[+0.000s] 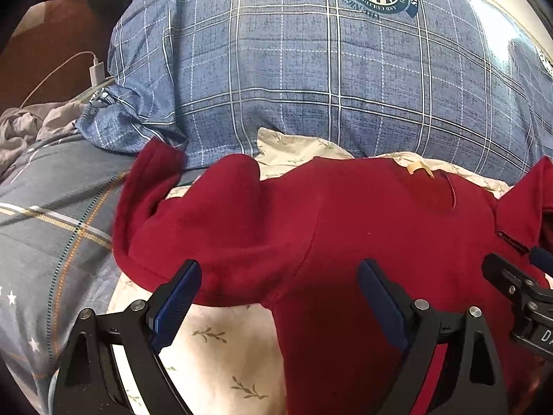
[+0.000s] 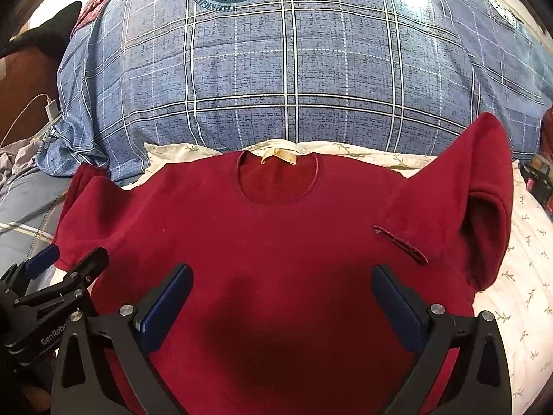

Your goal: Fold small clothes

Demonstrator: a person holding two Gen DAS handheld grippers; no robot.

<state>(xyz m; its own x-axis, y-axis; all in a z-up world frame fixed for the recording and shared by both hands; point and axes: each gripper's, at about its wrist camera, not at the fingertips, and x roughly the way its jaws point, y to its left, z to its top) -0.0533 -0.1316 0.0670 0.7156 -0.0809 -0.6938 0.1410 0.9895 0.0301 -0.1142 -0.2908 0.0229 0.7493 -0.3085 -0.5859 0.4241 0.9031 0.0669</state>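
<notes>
Right wrist view: red short-sleeved top [image 2: 262, 242], spread front-up on a white leaf-print sheet [image 2: 528, 276] over a bed. Round neckline at 12 o'clock of the garment, tan label [image 2: 278, 156] inside it. Slit chest pocket [image 2: 401, 245] toward 3 o'clock. One sleeve [image 2: 484, 200] stands up at 2 o'clock; the other lies flat at 9 o'clock. Blue plaid quilt [image 2: 293, 79] with round crest fills 12 o'clock behind the top. White charger plug [image 2: 52, 107] and cable at 9 o'clock.
Right tool [image 2: 281, 297]: released, blue pads spread wide above the garment's lower front, gripping nothing.
Left wrist view: left tool [image 1: 278, 297], released, spread over the flat sleeve's hem and side seam, empty. Grey patterned bedding [image 1: 52, 228] at 9 o'clock.
</notes>
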